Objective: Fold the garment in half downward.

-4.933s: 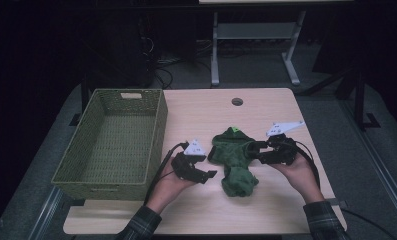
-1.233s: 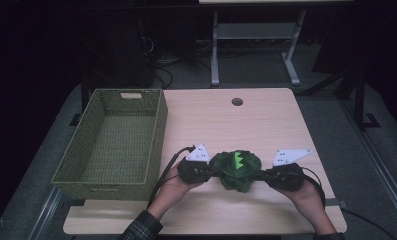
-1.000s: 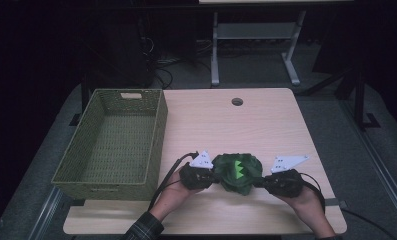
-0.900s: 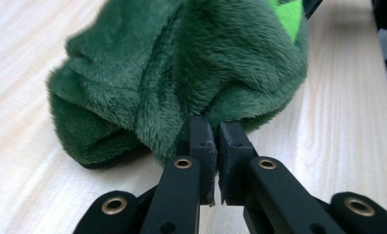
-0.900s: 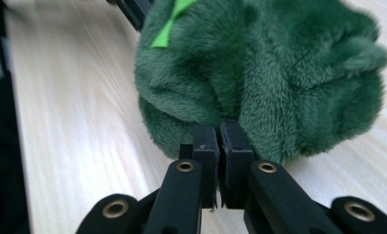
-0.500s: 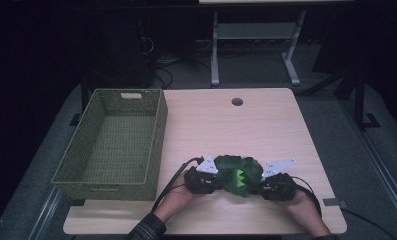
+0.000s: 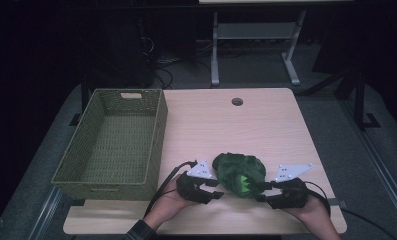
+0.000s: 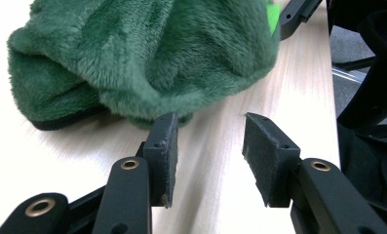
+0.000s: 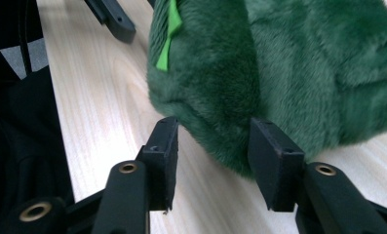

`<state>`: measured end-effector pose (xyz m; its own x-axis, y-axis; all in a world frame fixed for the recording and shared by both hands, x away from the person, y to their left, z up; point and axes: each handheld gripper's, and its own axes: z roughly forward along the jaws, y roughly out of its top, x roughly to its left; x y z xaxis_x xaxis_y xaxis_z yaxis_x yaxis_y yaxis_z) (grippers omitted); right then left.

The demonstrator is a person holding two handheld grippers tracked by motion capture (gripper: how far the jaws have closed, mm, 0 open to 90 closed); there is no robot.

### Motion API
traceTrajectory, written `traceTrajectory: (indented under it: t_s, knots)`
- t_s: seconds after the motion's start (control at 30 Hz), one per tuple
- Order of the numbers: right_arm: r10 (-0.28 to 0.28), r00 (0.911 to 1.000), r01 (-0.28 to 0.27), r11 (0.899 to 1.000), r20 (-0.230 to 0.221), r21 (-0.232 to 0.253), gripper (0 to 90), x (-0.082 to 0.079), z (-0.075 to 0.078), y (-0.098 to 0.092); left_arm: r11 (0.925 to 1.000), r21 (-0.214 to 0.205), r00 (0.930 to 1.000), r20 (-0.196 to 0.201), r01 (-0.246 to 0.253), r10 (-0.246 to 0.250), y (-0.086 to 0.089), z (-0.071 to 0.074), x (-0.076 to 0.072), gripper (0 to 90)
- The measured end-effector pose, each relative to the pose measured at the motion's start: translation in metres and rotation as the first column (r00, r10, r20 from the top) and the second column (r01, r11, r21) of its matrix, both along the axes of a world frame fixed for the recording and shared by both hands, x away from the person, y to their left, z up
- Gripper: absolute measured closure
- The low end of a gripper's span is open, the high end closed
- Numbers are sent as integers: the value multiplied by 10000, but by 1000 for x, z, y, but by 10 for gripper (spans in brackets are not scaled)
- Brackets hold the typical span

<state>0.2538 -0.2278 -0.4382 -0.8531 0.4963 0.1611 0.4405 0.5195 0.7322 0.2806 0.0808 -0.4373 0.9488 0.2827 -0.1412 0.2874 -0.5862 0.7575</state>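
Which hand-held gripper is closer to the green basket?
Left. The left hand-held gripper sits just right of the basket; the right hand-held gripper is beyond the fuzzy green garment.

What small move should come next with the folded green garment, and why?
Probably close both grippers on the folded green garment again to carry it toward the basket. The left gripper and right gripper have just been opening; neither presses the fabric.

My left gripper (image 7: 212, 190) and right gripper (image 7: 262, 191) were matte black, each topped by a grey three-cornered plate. Brass-coloured rivets sat in the jaw links, rough dark pads faced inward, black cables trailed behind, and a dark checked sleeve (image 7: 138, 231) covered my left wrist.
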Motion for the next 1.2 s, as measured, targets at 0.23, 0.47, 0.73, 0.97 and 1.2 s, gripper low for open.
traceTrajectory:
  t_s: [0.23, 0.47, 0.73, 0.97, 1.2]
  knots:
    - [-6, 9997, 3, 9999, 245, 132, 553, -8, 7, -4, 9993, -292, 9996, 118, -249, 253, 4, 10, 3, 638]
    - [-553, 9962, 519, 9974, 679, 503, 790, 12, 20, -4, 9979, -299, 9965, 597, -572, 589, -6, 24, 18, 813]
    - [-583, 9980, 584, 9983, 237, -44, 896, 39, 3, 10, 9949, 329, 9953, 207, -957, 950, -20, 3, 44, 878]
    - [-551, 9978, 537, 9978, -360, -380, 899, 44, -19, 13, 9918, 948, 9958, -250, -855, 882, -28, -19, 50, 895]
    - [-447, 9972, 403, 9965, -597, -731, 900, 42, -31, 18, 9886, 1339, 9972, -219, -682, 717, -30, -26, 47, 897]
